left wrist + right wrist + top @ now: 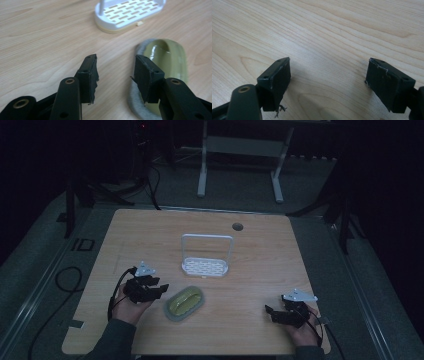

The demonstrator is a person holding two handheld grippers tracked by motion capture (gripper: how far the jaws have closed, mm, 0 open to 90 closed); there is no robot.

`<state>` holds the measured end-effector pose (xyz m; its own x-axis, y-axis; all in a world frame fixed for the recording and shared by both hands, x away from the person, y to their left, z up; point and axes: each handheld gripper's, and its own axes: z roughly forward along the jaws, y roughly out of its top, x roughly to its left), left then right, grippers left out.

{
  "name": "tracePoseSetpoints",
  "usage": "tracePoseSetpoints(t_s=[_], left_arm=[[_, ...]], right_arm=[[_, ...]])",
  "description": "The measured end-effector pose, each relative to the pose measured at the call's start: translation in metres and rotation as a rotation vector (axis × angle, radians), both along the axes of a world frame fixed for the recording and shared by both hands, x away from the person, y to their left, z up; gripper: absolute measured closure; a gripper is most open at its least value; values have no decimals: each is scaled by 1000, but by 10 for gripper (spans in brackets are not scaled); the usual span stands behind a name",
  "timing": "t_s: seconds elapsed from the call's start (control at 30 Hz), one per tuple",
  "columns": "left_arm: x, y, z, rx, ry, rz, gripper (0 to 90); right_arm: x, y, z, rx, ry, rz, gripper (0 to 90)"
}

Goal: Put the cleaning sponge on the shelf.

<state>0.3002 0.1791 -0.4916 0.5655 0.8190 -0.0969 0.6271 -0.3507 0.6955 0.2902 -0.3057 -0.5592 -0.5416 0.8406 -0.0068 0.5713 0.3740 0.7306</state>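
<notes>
So the left tongs (pixel 161 287) are spread wide with nothing between them, sitting just left of the soap dish (pixel 185 303), a grey-rimmed oval thing with a yellow-green inside. In the left gripper view that dish (pixel 172 60) lies right past the right-hand jaw, partly behind it; can't tell if they touch. It's on the wooden counter (pixel 260 255), near the front edge, roughly center. Just behind it stands a white slotted rack (pixel 205 265) with a tall loop handle. The right tongs (pixel 270 312) are released too, over bare wood, well apart from the dish. No brands or labels I can read on any of it.
</notes>
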Motion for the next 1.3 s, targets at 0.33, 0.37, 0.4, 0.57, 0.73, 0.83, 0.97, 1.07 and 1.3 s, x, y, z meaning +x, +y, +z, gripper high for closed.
tracePoseSetpoints(t_s=[0.33,0.37,0.4,0.57,0.73,0.83,0.97,1.07,1.3], left_arm=[[0,-15,15,13,15,-96,532],[0,-17,16,17,18,-100,532],[0,-18,17,22,19,-108,534],[0,-25,20,49,32,-125,546],[2,-32,22,63,48,-140,552],[3,-36,23,79,59,-155,554],[5,-40,24,83,73,-163,554],[5,-43,25,100,82,-177,554],[7,-49,25,120,99,-193,551]], right_arm=[[0,0,0,0,0,0,193],[0,0,0,0,0,0,193],[0,0,0,0,0,0,193],[0,0,0,0,0,0,193],[0,0,0,0,0,0,193],[0,0,0,0,0,0,193],[0,0,0,0,0,0,193],[0,0,0,0,0,0,193],[0,0,0,0,0,0,193]])
